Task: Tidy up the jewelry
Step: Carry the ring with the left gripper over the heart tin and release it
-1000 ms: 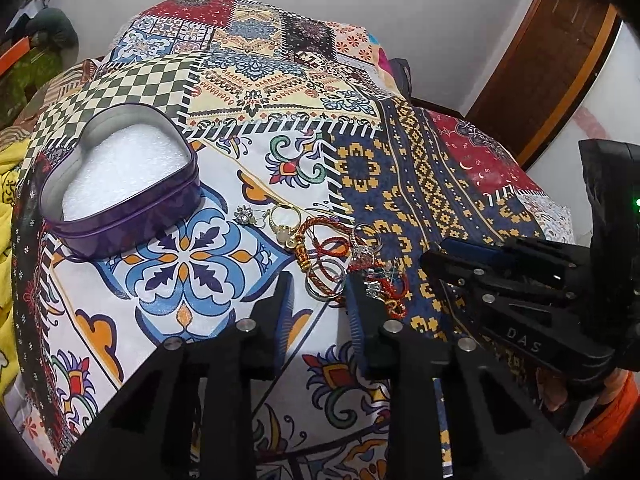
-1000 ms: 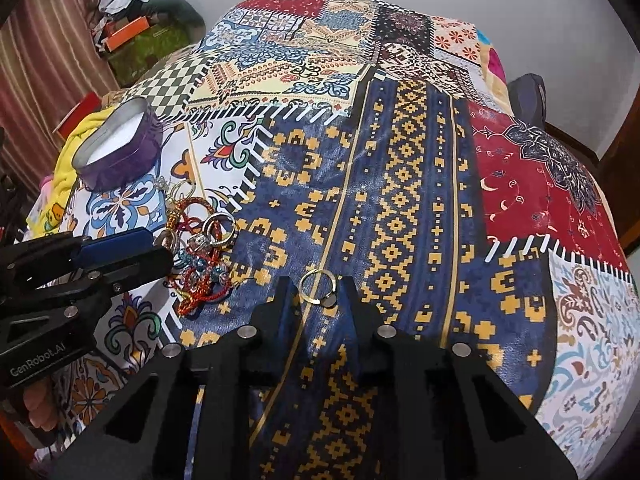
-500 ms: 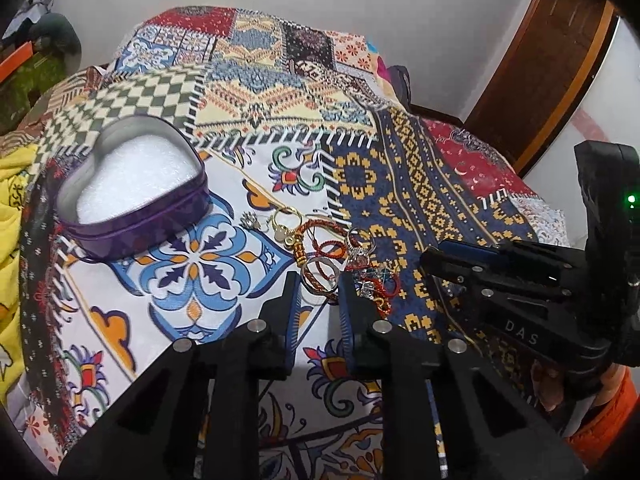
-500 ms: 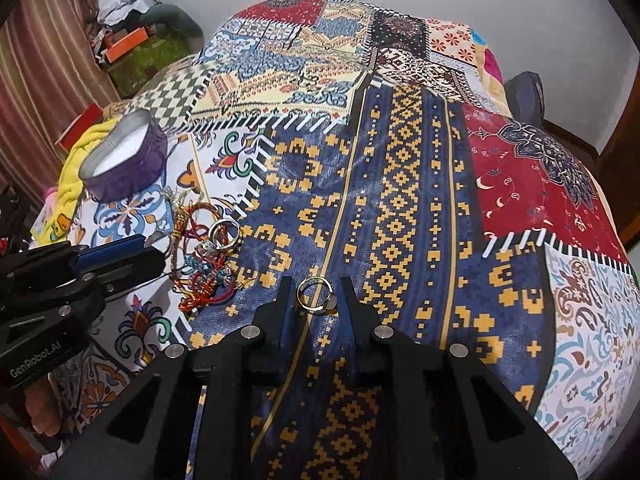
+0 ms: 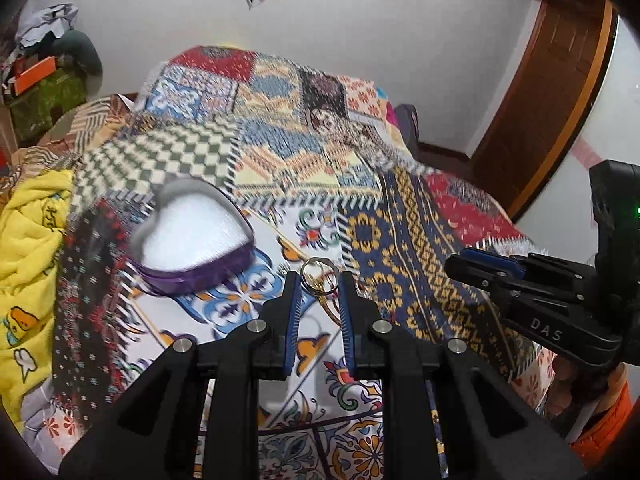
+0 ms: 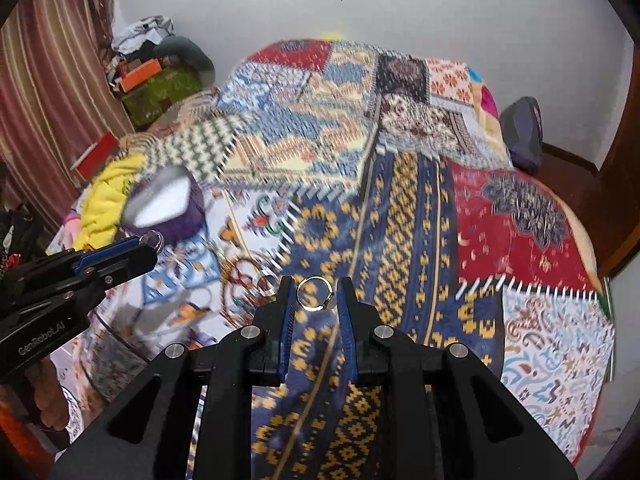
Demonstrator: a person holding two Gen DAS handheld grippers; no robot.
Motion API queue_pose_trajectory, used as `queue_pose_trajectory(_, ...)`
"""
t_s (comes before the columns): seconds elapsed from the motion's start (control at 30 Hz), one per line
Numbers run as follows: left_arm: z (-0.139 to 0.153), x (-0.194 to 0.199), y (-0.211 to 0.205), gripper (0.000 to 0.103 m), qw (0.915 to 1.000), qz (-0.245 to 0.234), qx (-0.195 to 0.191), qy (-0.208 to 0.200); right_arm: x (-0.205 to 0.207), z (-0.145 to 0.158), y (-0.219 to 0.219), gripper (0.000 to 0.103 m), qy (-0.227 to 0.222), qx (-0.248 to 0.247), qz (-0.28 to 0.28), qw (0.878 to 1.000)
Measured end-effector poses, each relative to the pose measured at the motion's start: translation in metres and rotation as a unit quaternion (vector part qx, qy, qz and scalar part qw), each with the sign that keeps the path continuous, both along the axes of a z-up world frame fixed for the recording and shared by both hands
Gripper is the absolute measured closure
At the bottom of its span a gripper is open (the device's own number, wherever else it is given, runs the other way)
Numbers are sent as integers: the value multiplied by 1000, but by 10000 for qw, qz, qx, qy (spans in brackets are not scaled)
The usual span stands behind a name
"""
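My left gripper [image 5: 319, 280] is shut on a silver ring [image 5: 319, 277] and holds it above the patchwork bedspread, right of the purple heart-shaped tin [image 5: 192, 236] with its white lining. My right gripper [image 6: 314, 294] is shut on a gold ring [image 6: 315, 293], lifted over the blue and yellow patch. A blurred pile of red and gold bangles and rings [image 6: 244, 280] lies on the bedspread left of the right gripper. The left gripper with its ring [image 6: 154, 239] shows at the left of the right wrist view, near the tin [image 6: 168, 208]. The right gripper [image 5: 480, 264] shows at the right of the left wrist view.
A yellow cloth [image 5: 32, 240] lies bunched at the bed's left edge. Clutter and an orange box [image 6: 140, 74] sit by a striped curtain [image 6: 48, 92] at the back left. A wooden door [image 5: 560, 80] stands at the right. A dark bag [image 6: 520, 132] sits beyond the bed.
Both grippers have risen off the bedspread, each carrying a ring. The left gripper closed on a ring from the pile and moved toward the heart-shaped tin.
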State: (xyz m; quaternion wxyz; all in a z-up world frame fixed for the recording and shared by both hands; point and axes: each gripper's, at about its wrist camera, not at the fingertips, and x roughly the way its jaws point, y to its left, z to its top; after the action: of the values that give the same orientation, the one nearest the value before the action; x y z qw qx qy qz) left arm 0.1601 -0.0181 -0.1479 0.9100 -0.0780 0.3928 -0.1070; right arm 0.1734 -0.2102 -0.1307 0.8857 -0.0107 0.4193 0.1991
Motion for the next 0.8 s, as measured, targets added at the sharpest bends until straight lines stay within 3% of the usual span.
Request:
queue_pose_trajectory(0.43, 41, -11, 43, 85, 9966, 558, 173, -581, 3, 35, 38, 84, -441, 292, 362, 9979)
queue_pose_trajectory(0.8, 32, -2, 73, 85, 9956, 788, 125, -491, 16, 40, 76, 84, -493, 483, 751, 9948)
